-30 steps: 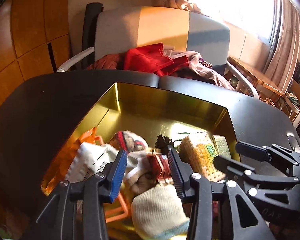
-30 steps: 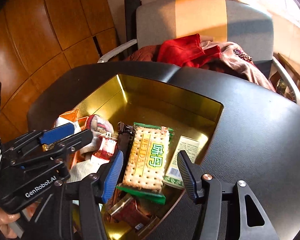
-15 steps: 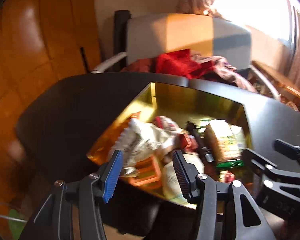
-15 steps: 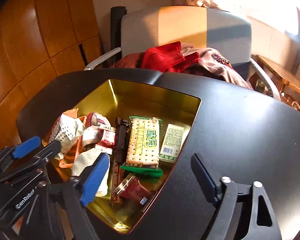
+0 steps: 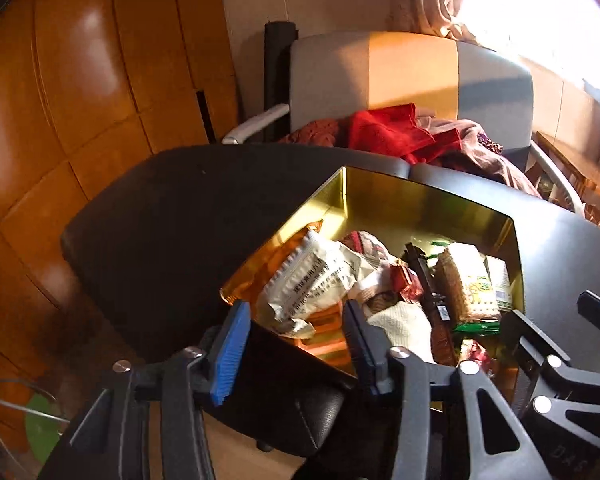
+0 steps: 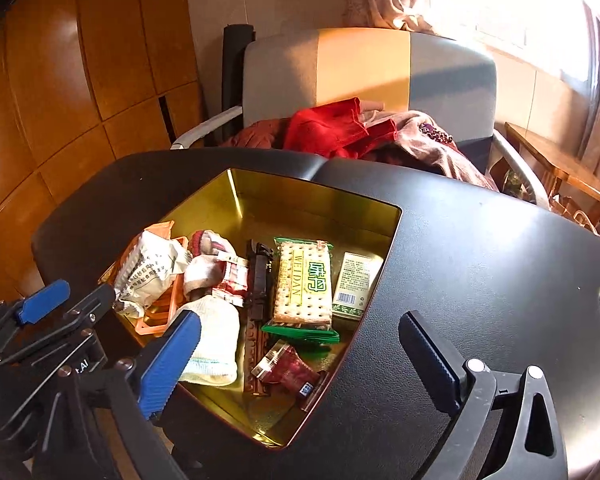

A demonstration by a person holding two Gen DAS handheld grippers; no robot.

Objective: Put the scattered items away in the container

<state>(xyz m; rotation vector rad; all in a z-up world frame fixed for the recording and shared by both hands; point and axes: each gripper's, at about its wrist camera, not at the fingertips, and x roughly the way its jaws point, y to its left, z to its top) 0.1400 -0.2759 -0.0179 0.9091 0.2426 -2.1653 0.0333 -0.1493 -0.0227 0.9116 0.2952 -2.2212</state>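
Note:
A gold tin container [image 6: 300, 200] [image 5: 432, 204] sits on the black table [image 6: 480, 260]. In it lie a cracker pack [image 6: 304, 284] [image 5: 466, 284], a small green-white box [image 6: 354, 284], a white snack bag [image 6: 148, 268] [image 5: 312, 280], rolled socks [image 6: 216, 340], an orange tray [image 6: 156, 320], a black clip [image 6: 258, 276] and a red wrapper [image 6: 288, 372]. My left gripper [image 5: 294, 350] is open and empty, over the tin's near left corner. My right gripper [image 6: 300, 356] is open wide and empty, above the tin's near edge.
A grey armchair [image 6: 364, 72] with red and brown clothes [image 6: 340, 132] stands behind the table. Wood panelling [image 6: 60, 80] is at the left. A wooden side table [image 6: 560, 160] is at the far right. The floor shows below the table's near left edge [image 5: 240, 452].
Both grippers have pulled back and up from the tin, empty. The right gripper's jaws have opened wider. The left gripper has shifted to the left, off the tin's contents.

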